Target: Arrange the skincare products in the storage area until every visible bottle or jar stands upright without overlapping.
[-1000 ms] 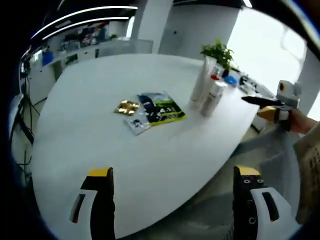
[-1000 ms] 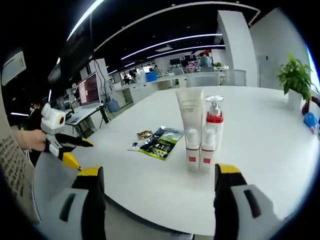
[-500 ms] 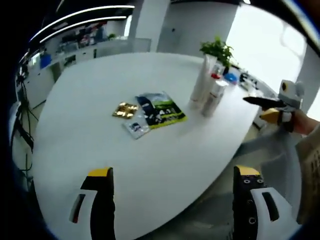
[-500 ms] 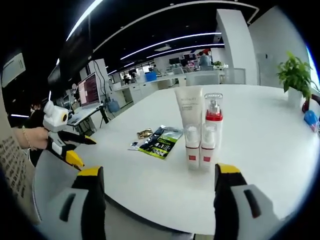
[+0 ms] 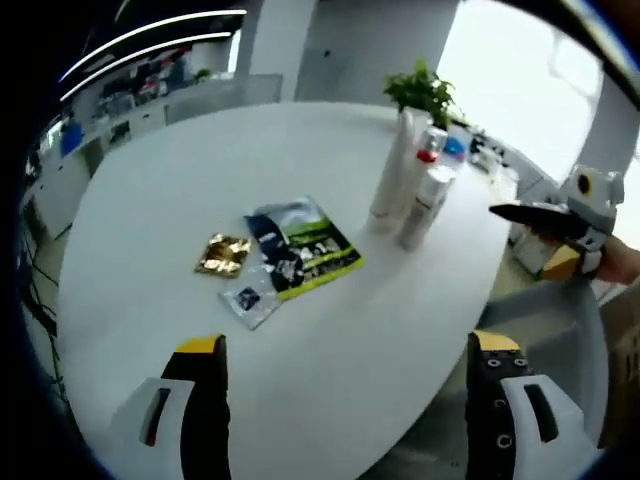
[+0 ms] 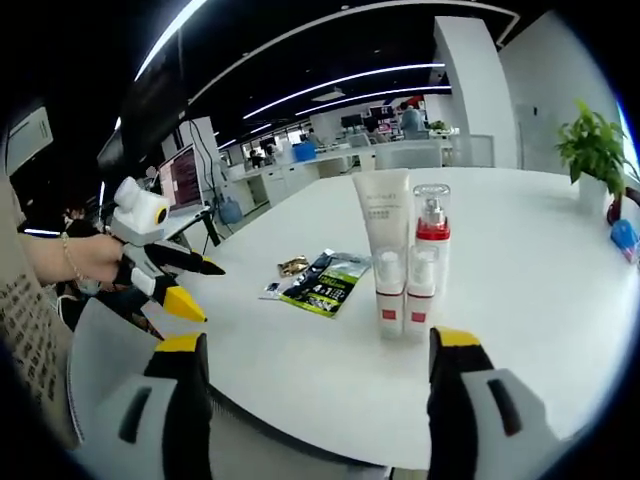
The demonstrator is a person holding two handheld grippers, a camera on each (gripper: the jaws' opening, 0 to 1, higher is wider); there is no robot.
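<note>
1. the round white table point(image 5: 180, 190) bears everything; the products sit toward one edge of it, likely so both grippers can reach them from the person's side.
2. the left gripper point(image 5: 345, 400) hangs over the near edge with its jaws spread wide and nothing between them. the right gripper point(image 6: 315, 395) is likewise spread and empty, facing the bottles, which looks like an approach not yet begun.
3. a potted plant point(image 6: 592, 150) stands at the far edge, clear of the work.
4. the white tube point(image 6: 380, 235) stands upright on its cap, with faint print near the top too small to read.
5. the pump bottle point(image 6: 428, 235), clear cap over a red collar, stands upright touching the tube. two small white bottles point(image 6: 400, 290) with red bands stand just in front, overlapping the taller pair in the right gripper view.
6. the green-and-black sachet point(image 5: 305, 245) lies flat; its white lettering is illegible.
7. a gold sachet point(image 5: 222, 254) and a small pale sachet point(image 5: 250, 297) lie flat beside it.
</note>
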